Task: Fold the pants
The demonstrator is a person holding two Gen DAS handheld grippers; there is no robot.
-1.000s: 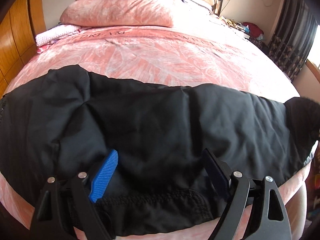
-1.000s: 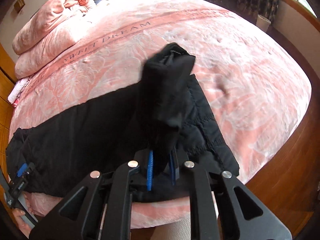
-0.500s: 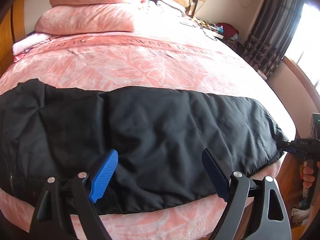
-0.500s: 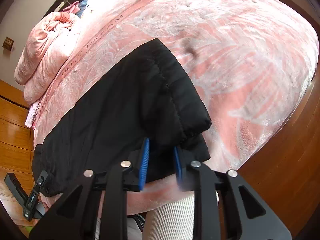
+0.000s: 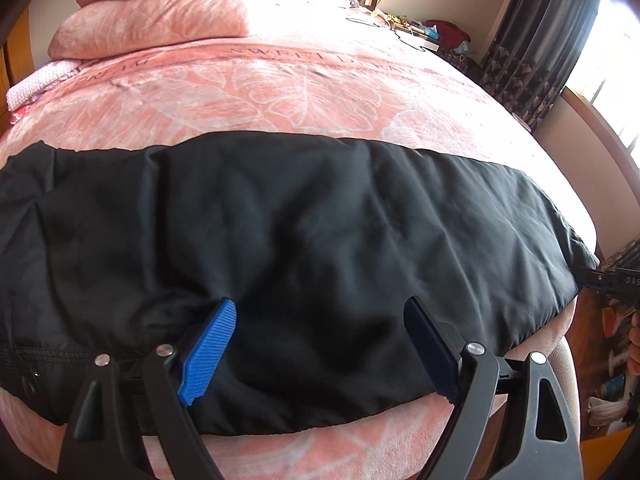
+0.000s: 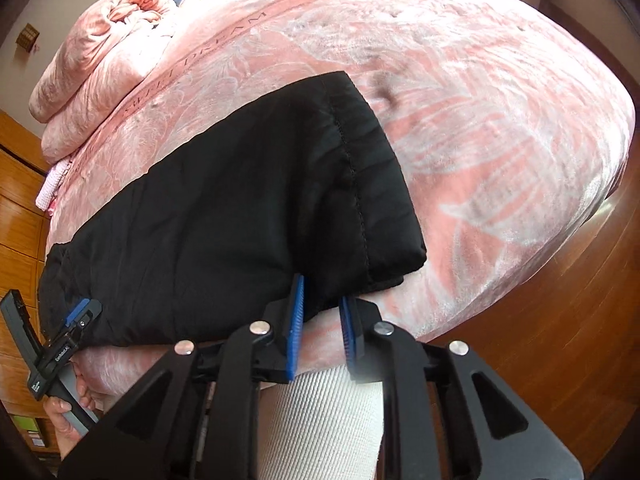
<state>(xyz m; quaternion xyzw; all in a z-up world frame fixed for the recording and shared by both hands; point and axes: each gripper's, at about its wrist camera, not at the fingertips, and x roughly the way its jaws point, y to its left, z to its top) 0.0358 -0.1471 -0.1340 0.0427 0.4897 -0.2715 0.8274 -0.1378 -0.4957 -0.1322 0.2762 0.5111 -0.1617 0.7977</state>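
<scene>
Under the right tongs, the pants' hem corner is hidden.

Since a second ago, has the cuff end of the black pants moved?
Yes. The cuff end was held up off the pink bedspread; now it lies flat on it, and the right gripper has just been opening.

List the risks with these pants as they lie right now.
The pants lie along the bed edge, their near hem overhanging, so they may slide off. The right gripper has just been opening; the hem corner sits loose between its pads and could unfold. The left gripper hovers open, holding nothing down.
</scene>
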